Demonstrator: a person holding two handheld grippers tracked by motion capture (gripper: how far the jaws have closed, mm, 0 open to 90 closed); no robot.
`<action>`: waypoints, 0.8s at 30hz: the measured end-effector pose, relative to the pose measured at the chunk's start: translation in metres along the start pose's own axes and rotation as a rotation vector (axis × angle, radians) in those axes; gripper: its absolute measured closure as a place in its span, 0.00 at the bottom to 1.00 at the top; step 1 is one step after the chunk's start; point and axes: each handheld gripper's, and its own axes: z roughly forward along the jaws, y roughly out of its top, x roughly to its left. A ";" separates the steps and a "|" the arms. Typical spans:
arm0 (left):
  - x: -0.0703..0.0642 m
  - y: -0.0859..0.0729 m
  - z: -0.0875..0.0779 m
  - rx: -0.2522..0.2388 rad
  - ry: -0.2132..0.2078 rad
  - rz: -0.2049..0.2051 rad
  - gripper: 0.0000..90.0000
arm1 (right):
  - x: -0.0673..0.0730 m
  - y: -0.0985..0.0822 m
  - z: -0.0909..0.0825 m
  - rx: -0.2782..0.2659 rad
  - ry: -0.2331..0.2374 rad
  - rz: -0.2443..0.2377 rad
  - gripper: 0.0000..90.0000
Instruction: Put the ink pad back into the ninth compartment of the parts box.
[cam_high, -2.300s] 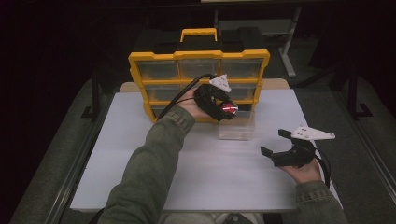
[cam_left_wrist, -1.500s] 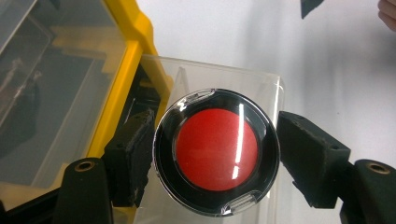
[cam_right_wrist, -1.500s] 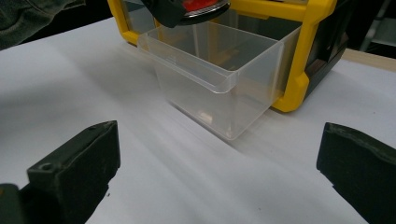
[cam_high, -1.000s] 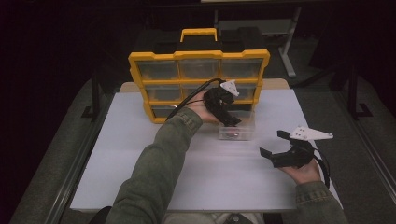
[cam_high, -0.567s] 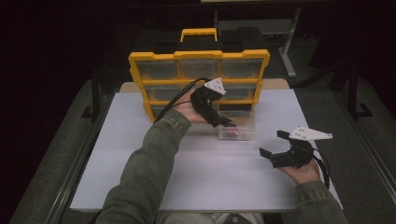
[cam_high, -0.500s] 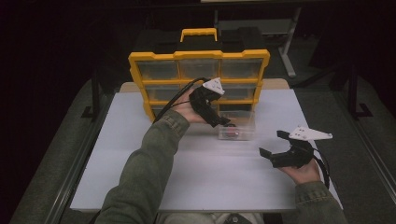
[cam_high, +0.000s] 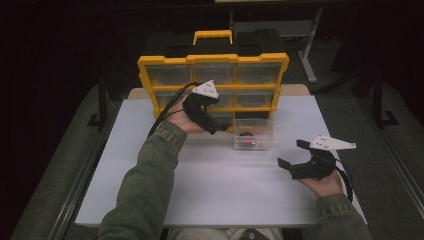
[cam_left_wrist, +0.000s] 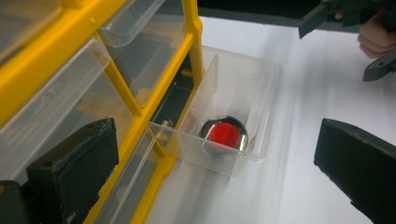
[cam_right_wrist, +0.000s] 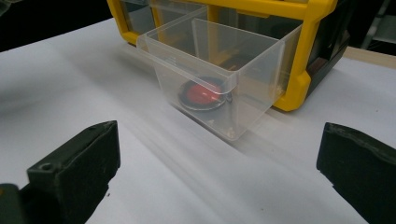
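Note:
A yellow organizer (cam_high: 212, 60) with clear drawers stands at the back of the white table (cam_high: 210, 190). One clear drawer (cam_high: 253, 134) sits pulled out in front of its lower right corner. A round red disc with a dark rim (cam_high: 245, 141) lies flat on the drawer's floor. My left gripper (cam_high: 220, 126) hovers just left of the drawer, against the organizer's front, open and holding nothing. In the left gripper view the disc (cam_left_wrist: 225, 134) lies ahead between the spread jaws. My right gripper (cam_high: 291, 153) is open at the front right, facing the drawer (cam_right_wrist: 252, 60) and disc (cam_right_wrist: 203, 94).
The organizer's other drawers (cam_left_wrist: 140, 107) are pushed in. Bare white table surface stretches in front of the drawer and to the left. Dark floor and metal frames surround the table; a table edge rail (cam_high: 90, 165) runs along the left.
The left gripper came down to the pulled-out drawer with the red disc, opened, and drew back to the left. The disc now lies in the drawer. The right gripper barely moved.

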 end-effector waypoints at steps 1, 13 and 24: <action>0.000 0.000 -0.001 -0.001 0.000 -0.001 0.00 | 0.000 0.000 0.000 0.000 0.000 0.000 0.00; -0.002 -0.015 -0.022 -0.022 0.039 -0.012 0.00 | 0.000 0.000 0.000 -0.001 0.000 0.000 0.00; 0.003 -0.030 -0.036 -0.054 0.067 -0.045 0.00 | 0.001 0.000 0.000 0.002 0.001 -0.002 0.00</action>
